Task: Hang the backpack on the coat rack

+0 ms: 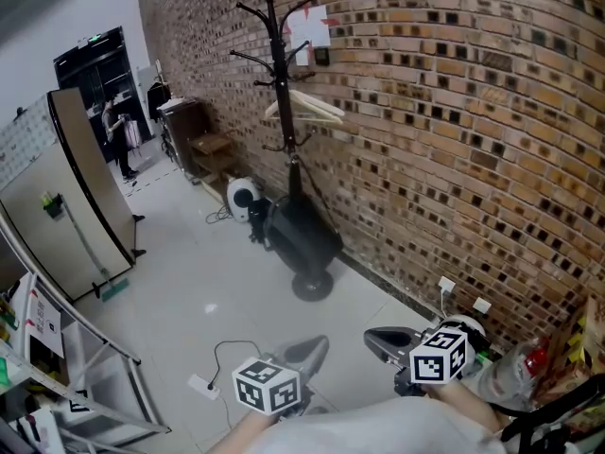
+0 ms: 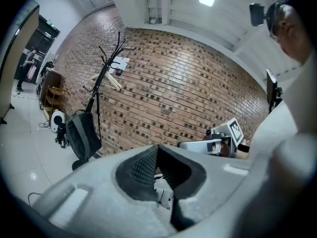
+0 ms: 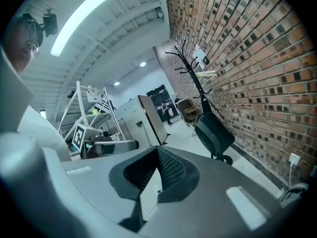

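Note:
A dark backpack [image 1: 301, 233] hangs low against the pole of the black coat rack [image 1: 277, 64], a strap running up the pole and its bottom just above the round base [image 1: 313, 287]. It also shows as the backpack [image 2: 83, 135] on the coat rack [image 2: 102, 76] and as the backpack [image 3: 214, 133] on the coat rack [image 3: 190, 68]. My left gripper [image 1: 304, 353] and right gripper [image 1: 386, 340] are at the bottom of the head view, well short of the rack. Both are shut with nothing between the jaws, left gripper [image 2: 157, 148], right gripper [image 3: 158, 151].
A brick wall [image 1: 454, 112] runs along the right, with sockets [image 1: 446, 287] low down. A wooden hanger [image 1: 307, 110] hangs on the rack. A white round appliance [image 1: 244, 197] sits beside the base. A cable and power strip [image 1: 203, 384] lie near me; a metal frame [image 1: 85, 348] stands left.

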`<state>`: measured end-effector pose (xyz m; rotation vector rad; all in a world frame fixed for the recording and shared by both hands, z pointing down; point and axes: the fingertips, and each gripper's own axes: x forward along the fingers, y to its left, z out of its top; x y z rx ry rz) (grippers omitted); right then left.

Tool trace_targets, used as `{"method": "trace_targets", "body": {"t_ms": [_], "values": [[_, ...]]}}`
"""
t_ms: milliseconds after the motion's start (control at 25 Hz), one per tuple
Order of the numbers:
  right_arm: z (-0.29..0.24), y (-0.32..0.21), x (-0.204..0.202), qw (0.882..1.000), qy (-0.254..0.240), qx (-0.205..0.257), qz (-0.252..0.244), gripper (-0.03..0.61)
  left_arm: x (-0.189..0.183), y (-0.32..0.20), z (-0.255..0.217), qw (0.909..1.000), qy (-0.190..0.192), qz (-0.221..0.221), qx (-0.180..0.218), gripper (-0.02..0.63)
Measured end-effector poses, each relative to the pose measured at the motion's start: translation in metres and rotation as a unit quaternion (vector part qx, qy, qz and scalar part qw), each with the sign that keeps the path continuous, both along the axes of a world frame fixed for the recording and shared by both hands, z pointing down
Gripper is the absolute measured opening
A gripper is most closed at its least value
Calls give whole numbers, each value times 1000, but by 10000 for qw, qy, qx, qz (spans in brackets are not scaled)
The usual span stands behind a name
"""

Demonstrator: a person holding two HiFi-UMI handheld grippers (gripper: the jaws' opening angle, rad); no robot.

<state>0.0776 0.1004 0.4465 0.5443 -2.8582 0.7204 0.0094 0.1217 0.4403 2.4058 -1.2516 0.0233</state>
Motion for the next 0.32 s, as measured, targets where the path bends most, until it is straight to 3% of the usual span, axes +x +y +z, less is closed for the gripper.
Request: {"method": "trace_targets", "body": {"t_ms": [320], "values": [[0,-4,9,10000,-13,-14,-77,-2,15,-5,2,10000,-34,45,-60,0]]}}
